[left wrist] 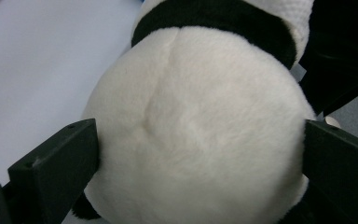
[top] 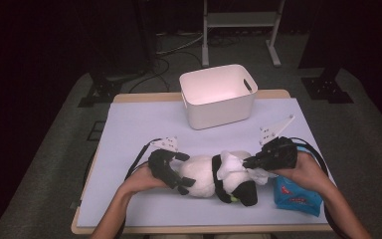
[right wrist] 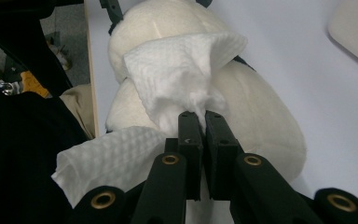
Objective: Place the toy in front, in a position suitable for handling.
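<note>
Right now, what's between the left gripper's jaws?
The plush panda: its white body sits between the left gripper jaws, which flank both sides, in the left gripper view.

Both forearms come in bare from the bottom of the frame, no sleeves showing. Each hand carries a black gripper: the left gripper (top: 179, 174) and the right gripper (top: 254, 162) each bear a pale grey three-cornered plate with small holes on top and trail a black cable. Brass-ringed pivots show on the right one's arms.
</note>
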{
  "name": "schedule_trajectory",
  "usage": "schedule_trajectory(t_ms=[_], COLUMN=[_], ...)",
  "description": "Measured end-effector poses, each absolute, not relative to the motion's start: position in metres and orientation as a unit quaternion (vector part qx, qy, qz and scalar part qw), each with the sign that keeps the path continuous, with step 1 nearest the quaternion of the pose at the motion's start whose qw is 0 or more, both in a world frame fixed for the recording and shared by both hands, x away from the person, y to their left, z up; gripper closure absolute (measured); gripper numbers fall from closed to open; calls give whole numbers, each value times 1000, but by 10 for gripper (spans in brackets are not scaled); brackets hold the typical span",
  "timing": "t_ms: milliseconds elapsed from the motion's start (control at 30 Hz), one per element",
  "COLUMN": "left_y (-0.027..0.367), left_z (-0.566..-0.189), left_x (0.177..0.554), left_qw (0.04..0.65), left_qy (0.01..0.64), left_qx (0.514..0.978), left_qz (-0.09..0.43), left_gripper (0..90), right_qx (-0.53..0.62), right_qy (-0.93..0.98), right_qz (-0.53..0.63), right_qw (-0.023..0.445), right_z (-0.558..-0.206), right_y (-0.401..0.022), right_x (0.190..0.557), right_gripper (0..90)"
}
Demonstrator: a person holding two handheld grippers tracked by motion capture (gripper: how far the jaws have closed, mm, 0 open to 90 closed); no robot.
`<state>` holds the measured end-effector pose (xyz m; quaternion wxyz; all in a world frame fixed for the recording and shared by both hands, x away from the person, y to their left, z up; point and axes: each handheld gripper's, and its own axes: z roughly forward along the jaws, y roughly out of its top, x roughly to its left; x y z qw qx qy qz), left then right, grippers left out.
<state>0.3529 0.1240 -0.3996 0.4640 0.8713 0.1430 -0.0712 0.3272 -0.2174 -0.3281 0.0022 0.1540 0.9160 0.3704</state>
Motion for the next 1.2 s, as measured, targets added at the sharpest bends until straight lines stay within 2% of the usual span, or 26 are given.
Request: schedule_trajectory(t_ms=[467,567,633,733,967,1100,1200], left_y=[116,114,113,112,107,101,103], left_z=[-400,-401,-400,-399,-399,-396,-398], left_x=[358,356,353,347,339,336,335], left_qw=[435,433,433,435,447,437,443], left_qy=[149,136,124,105,88,76,80], left_qx=[884,887,890,894,890,896,892], left_qz=[-87,-83,-69,-35,8,29,33], left_gripper=[0,59,133,197,198,198,198], right_qx=[150,146,144,143,135,126,133], right_qy=[922,924,925,926,916,926,923], right_qz=[358,354,351,349,379,356,359], right_qw=[-3,-5,-7,-11,10,15,15], right_z=[-331,-332,-333,-332,-316,-321,-320], right_y=[-214,-212,-211,-210,-203,-187,-192], right_x=[328,328,328,327,329,330,329], right_gripper=[854,854,855,855,853,853,853])
